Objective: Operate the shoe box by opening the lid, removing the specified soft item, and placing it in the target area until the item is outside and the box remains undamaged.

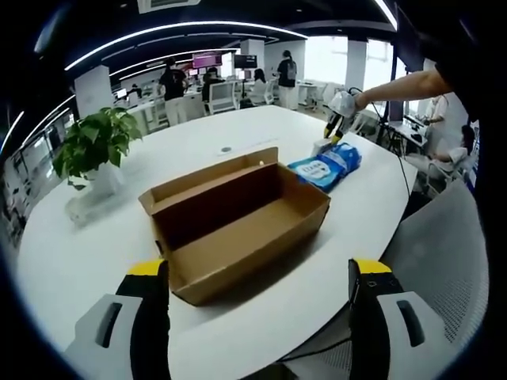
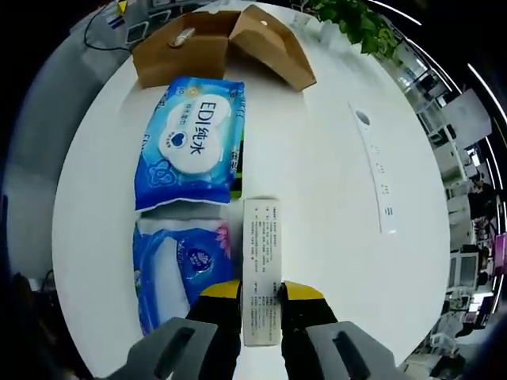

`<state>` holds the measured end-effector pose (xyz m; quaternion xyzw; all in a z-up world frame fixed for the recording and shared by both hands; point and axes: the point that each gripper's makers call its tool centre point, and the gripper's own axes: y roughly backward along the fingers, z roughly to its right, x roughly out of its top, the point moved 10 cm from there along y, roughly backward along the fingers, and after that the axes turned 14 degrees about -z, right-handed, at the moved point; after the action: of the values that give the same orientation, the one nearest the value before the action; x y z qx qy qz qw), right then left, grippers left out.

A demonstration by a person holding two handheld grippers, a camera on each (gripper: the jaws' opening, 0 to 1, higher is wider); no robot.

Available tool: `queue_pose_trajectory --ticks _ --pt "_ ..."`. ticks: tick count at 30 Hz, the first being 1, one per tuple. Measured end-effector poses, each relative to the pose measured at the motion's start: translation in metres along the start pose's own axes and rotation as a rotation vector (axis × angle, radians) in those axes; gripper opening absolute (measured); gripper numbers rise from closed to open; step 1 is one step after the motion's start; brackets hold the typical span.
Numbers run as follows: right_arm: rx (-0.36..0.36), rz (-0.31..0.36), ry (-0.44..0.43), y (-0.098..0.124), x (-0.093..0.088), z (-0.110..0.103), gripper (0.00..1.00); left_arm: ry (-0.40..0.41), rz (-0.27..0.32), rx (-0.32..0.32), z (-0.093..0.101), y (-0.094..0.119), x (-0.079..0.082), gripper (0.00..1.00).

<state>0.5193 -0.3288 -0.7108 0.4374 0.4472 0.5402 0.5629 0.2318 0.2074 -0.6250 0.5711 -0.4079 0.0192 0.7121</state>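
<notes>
- In the left gripper view the box (image 1: 238, 226) sits open on the white table (image 1: 79, 261), lid flap standing up along its far side, inside bare brown card.
- The left gripper (image 1: 257, 293) hangs over the near table edge, jaws spread wide, nothing between them; it is short of the box and not touching it.
- A plant (image 1: 95, 146) stands near the table's left edge, well apart from the box.
- Beyond the box's right end lies a blue pack (image 1: 326, 166); the right gripper (image 1: 333, 131), on a person's outstretched arm, is down at the table just past it.
- In the right gripper view the right gripper (image 2: 260, 305) pinches the near end of a white carton (image 2: 261, 277), a slim printed box lying flat on the table (image 2: 333, 206).
- Beside the carton's left side lies a blue tissue pack (image 2: 178, 265); the blue pack (image 2: 194, 142) lies next beyond it, end to end, towards the box (image 2: 226, 43) at the far edge.
- A white strip (image 2: 376, 174) lies on the table to the right of the carton, apart from it.
- People stand among desks in the room behind.
</notes>
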Motion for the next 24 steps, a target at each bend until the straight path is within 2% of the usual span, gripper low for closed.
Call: queue_pose_trajectory --ticks 11,24 --pt "-0.022 -0.015 0.033 -0.0024 -0.001 0.0026 0.14 -0.007 -0.009 -0.002 0.0019 -0.0014 0.0008 0.97" --pt "-0.061 -0.024 -0.002 0.0004 -0.0016 0.0083 0.17 0.0 -0.011 0.004 0.0014 0.0009 -0.0035 0.97"
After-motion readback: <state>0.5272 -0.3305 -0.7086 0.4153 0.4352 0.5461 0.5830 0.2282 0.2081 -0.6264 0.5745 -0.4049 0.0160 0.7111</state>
